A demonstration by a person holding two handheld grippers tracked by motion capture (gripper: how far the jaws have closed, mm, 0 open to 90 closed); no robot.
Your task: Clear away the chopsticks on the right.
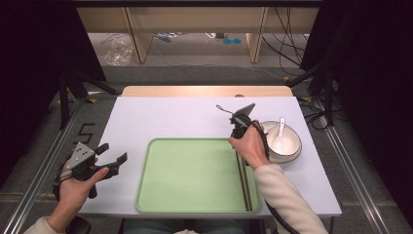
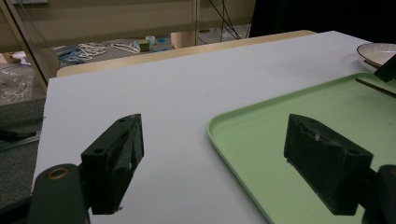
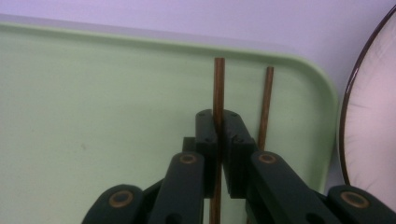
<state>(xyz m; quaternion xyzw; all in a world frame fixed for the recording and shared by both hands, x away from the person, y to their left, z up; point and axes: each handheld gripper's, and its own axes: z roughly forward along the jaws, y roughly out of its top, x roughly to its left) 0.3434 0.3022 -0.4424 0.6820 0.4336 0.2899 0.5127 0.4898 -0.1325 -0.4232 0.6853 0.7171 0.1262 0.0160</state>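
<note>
- Right gripper (image 3: 218,135): fingers pinch one thin brown wooden chopstick (image 3: 218,86) over the pale green plastic tray (image 3: 93,116), right side.
- Second brown chopstick (image 3: 266,107) lies just beside it.
- Left gripper (image 2: 215,158): fingers spread, holding nothing, above the white table (image 2: 163,84).

Left gripper (image 1: 111,155) held low at the table's front left corner, gripped from below by the left hand (image 1: 75,187), jaws spread wide with nothing between them, pointing toward the table's right side, grey three-cornered plate on top. Right gripper (image 3: 218,122) tipped steeply downward near the table's right edge, jaws pressed together on a thin chopstick (image 3: 218,84), right hand (image 1: 251,146) wrapped around the handle, pale-sleeved forearm (image 1: 285,197) slanting in from the front edge, cable trailing behind.
</note>
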